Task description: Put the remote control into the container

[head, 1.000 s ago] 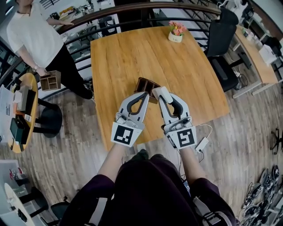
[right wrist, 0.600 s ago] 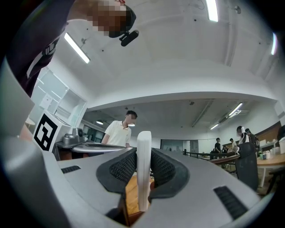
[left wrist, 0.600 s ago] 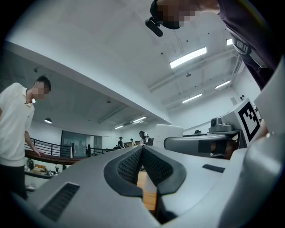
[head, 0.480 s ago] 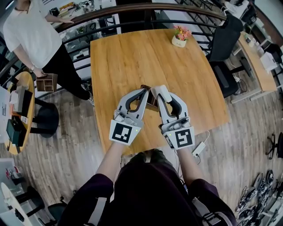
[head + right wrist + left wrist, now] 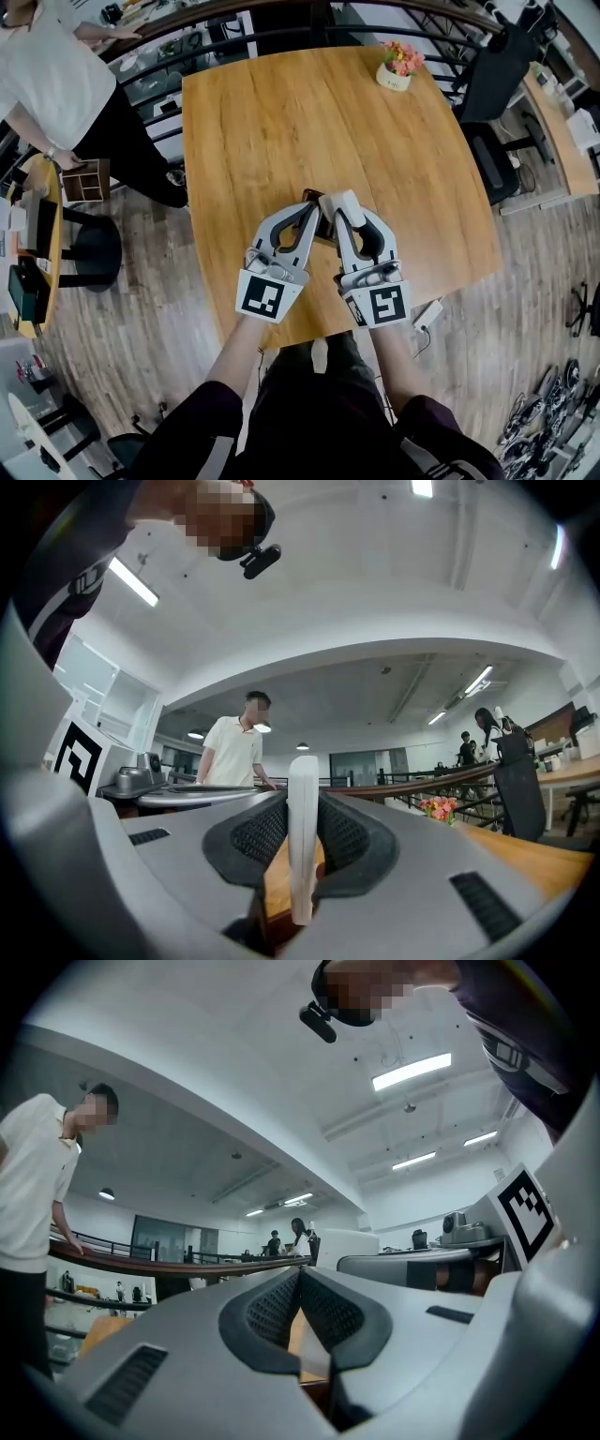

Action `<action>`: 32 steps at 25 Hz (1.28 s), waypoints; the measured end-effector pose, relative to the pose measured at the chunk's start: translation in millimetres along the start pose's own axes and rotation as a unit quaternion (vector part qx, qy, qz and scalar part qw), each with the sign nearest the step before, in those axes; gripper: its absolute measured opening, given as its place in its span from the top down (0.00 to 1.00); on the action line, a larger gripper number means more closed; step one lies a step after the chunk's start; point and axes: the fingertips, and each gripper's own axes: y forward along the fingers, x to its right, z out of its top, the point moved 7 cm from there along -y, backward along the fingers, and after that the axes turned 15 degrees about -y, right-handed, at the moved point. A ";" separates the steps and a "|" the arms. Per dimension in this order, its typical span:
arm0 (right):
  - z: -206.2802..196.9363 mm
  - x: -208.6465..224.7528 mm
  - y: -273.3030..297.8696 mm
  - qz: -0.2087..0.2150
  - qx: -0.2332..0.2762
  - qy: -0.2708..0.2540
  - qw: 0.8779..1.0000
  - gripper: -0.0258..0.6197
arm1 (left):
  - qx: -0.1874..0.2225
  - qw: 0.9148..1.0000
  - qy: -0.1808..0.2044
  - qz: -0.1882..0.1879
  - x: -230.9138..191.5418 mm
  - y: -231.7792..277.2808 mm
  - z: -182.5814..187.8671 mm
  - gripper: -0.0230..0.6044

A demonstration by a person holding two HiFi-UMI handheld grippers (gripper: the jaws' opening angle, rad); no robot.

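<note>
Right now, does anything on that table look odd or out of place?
Nothing stands out. The right gripper holds the white remote control near the brown container, and the flower pot stands upright at the table's far corner.

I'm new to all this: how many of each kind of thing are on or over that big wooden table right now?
Grippers: 2 (left gripper, right gripper)
Remote control: 1
Brown container: 1
Flower pot: 1
Total: 5
</note>
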 end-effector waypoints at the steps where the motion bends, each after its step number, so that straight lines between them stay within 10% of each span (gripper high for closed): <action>1: -7.2 -0.5 2.9 -0.003 -0.004 0.005 1.000 0.80 | -0.003 1.000 -0.005 0.003 -5.3 1.7 -6.5 0.94; 20: -64.6 -36.7 26.6 -0.165 -0.058 0.052 0.983 0.80 | -0.024 0.998 -0.023 0.044 -48.5 -9.8 -44.9 0.94; 32: -94.5 -64.6 43.9 -0.196 -0.078 0.050 0.976 0.80 | -0.035 0.997 -0.024 0.058 -57.5 -22.3 -53.6 0.94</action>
